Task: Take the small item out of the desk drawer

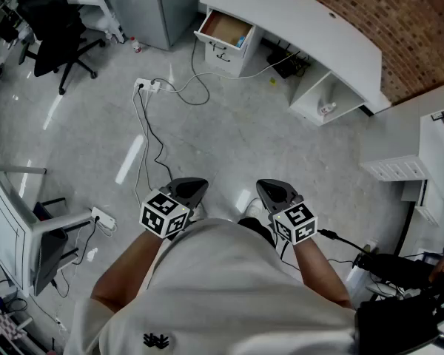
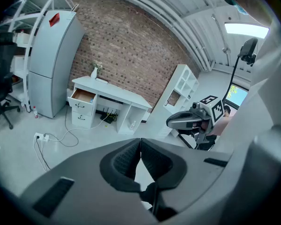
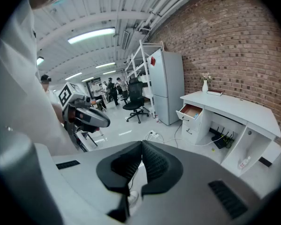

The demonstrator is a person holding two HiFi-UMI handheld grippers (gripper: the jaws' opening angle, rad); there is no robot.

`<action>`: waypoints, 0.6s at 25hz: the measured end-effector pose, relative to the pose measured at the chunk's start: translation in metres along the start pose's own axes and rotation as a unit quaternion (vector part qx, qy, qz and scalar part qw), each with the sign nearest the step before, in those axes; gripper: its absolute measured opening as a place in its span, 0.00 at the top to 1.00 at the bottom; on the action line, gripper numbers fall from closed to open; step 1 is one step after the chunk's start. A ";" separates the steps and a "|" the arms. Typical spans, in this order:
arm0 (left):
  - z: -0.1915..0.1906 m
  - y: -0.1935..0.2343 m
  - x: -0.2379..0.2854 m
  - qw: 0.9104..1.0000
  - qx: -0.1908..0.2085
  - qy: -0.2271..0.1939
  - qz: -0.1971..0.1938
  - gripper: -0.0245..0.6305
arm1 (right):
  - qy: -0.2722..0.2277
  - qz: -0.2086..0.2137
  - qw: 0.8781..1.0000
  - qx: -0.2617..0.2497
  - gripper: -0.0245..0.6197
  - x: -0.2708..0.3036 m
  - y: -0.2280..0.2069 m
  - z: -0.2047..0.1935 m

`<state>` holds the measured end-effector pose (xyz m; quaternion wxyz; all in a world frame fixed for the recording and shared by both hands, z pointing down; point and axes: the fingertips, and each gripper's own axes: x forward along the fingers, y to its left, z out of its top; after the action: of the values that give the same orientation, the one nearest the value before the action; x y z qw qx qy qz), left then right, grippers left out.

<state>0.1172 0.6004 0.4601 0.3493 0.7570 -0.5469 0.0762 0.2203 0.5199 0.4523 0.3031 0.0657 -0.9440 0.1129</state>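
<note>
Left gripper and right gripper are held side by side close to the person's waist, each in one hand, tips pointing forward over the grey floor. The left gripper view shows its two ribbed black pads pressed together with nothing between them. The right gripper view shows the same: pads meeting along a thin seam, nothing pinched. Each gripper carries a cube with square black-and-white markers.

Both grippers are well apart from the white desk, which stands across the room against a red brick wall. At the desk's left end the top drawer stands pulled open, its brown bottom showing. A small blue item lies inside, against the drawer's side edge nearer the desk's middle. No gripper touches the drawer or the item.

A white vase stands on the desktop near its back edge, above the drawer. A white power strip with trailing cables lies on the floor between the person and the desk. A tall grey refrigerator stands just left of the desk, and a black office chair farther left.
</note>
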 end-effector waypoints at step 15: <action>0.020 0.081 0.042 1.000 -0.002 0.026 0.001 0.93 | 0.022 0.013 1.000 0.002 0.92 0.080 -0.047 0.038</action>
<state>0.0572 0.5428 0.5018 0.3652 0.7533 -0.5387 0.0949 0.1437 0.4601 0.4774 0.3218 0.0516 -0.9377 0.1204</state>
